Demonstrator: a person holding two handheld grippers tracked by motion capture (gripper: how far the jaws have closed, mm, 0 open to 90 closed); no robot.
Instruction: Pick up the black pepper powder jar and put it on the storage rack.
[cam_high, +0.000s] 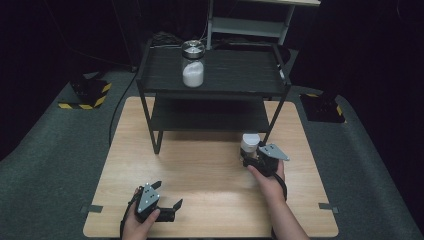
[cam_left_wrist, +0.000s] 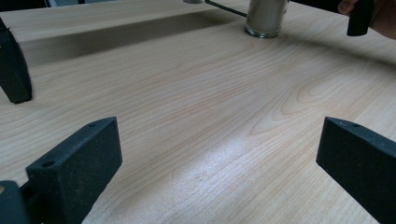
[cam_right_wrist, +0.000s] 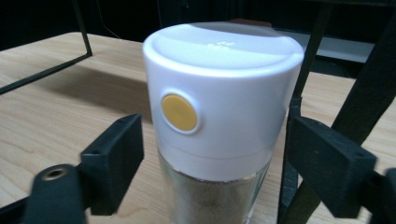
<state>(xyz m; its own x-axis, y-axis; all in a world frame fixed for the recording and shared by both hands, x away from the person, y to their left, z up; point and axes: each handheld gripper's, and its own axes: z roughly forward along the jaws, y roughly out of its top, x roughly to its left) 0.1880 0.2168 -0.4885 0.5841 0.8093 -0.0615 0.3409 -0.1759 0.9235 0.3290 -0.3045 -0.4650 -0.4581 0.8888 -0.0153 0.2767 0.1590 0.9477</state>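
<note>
The little jar (cam_right_wrist: 219, 121) with the white lid stands on the wooden table (cam_high: 200, 170), by the black shelf's (cam_high: 210, 75) leg. The right gripper (cam_high: 255, 159) is open around it. The left gripper (cam_high: 167, 197) is open, holding nothing. Grey floor (cam_high: 45, 155) lies around.

One black two-tier metal shelf rack (cam_high: 220, 85) stands on one light wooden table (cam_high: 200, 170). There are two jars: one metal-lidded glass jar of white powder (cam_high: 193, 64) and one white-capped glass shaker (cam_right_wrist: 219, 116).
</note>
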